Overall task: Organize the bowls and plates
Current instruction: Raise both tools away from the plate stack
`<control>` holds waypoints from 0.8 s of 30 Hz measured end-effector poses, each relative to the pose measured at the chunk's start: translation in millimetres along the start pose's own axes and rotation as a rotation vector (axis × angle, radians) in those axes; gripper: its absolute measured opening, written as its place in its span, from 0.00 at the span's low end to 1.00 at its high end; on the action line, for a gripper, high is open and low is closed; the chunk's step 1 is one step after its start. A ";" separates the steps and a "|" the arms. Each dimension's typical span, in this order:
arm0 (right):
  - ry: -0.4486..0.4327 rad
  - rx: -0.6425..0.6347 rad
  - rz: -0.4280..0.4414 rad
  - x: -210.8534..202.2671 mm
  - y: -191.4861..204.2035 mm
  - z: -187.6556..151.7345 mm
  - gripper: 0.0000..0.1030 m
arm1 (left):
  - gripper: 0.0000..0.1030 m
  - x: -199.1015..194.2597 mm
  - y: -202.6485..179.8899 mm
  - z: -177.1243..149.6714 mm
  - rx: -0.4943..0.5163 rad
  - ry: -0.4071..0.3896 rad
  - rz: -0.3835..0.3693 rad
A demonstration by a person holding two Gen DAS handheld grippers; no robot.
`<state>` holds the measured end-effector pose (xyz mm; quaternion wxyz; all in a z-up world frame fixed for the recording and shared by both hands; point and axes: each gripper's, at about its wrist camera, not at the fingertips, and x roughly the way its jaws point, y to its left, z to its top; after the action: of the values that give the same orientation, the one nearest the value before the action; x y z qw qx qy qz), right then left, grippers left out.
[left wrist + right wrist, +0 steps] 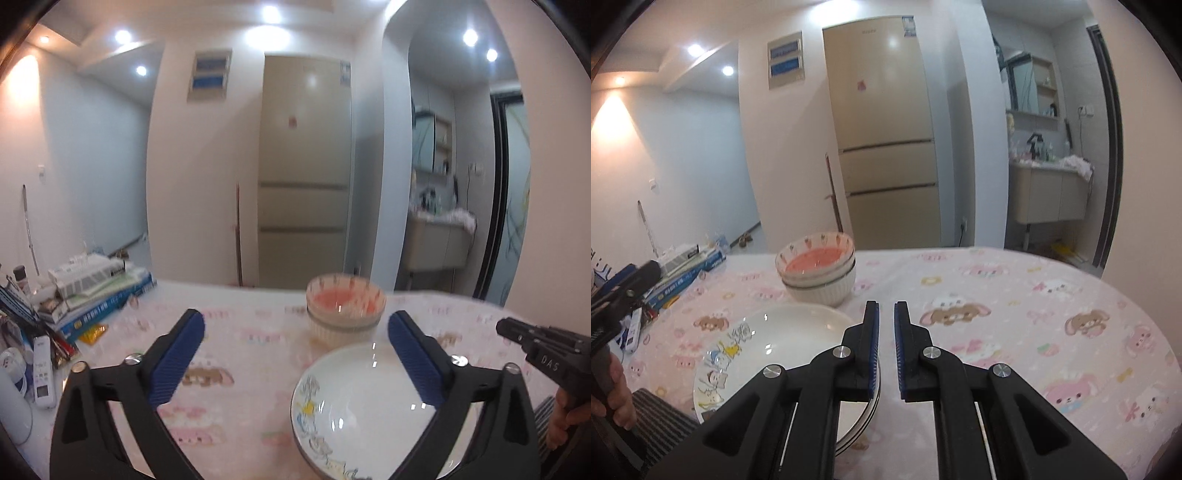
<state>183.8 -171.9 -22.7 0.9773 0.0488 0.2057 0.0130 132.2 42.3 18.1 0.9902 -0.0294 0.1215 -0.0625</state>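
A white plate [354,406] with cartoon figures on its rim tops a short stack of plates [783,332] near the table's front. Behind it stand nested bowls [345,306]: a clear one with carrot prints and a pink bottom sits in ribbed white bowls [820,273]. My left gripper [295,315] hovers wide open above the table, and its right finger is over the plate's edge. My right gripper [886,304] shows a narrow gap with nothing in it. It hangs just right of the plate stack, and its black tip [517,330] shows at the right edge.
A pink cartoon tablecloth [1034,295] covers the round table. At the left edge lie stacked boxes and books [99,291] and a white remote [42,369]. A dark striped mat [657,417] lies by the plates. A hand [617,391] holds the left gripper. A beige fridge [306,166] stands behind.
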 end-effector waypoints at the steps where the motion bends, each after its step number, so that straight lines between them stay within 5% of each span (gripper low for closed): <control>1: -0.023 0.000 -0.007 -3.8 -0.8 1.6 0.33 | 0.99 -5.7 1.8 2.5 -0.005 -0.039 0.003; 3: -0.061 0.007 -0.014 -11.2 -2.9 4.4 0.63 | 0.99 -13.2 3.6 5.3 -0.003 -0.092 0.017; 6: -0.137 0.046 -0.001 -25.9 -8.2 8.8 0.72 | 0.99 -18.6 4.4 7.3 0.001 -0.138 0.040; 8: -0.157 0.061 0.015 -31.4 -11.0 11.1 0.86 | 0.99 -18.8 4.5 8.7 -0.002 -0.150 0.057; 11: -0.222 0.067 0.007 -42.9 -12.8 13.9 0.88 | 0.99 -20.4 5.0 10.2 -0.007 -0.156 0.085; 13: -0.247 0.042 -0.003 -48.9 -9.3 15.2 1.00 | 0.99 -24.4 5.8 11.7 -0.004 -0.172 0.083; 24: -0.318 -0.019 0.001 -64.0 6.3 14.7 1.00 | 1.00 -45.4 1.7 12.8 0.041 -0.231 0.078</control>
<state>131.2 -169.8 17.0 0.9980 0.0413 0.0480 0.0077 91.8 50.5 41.1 0.9997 -0.0113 0.0066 -0.0228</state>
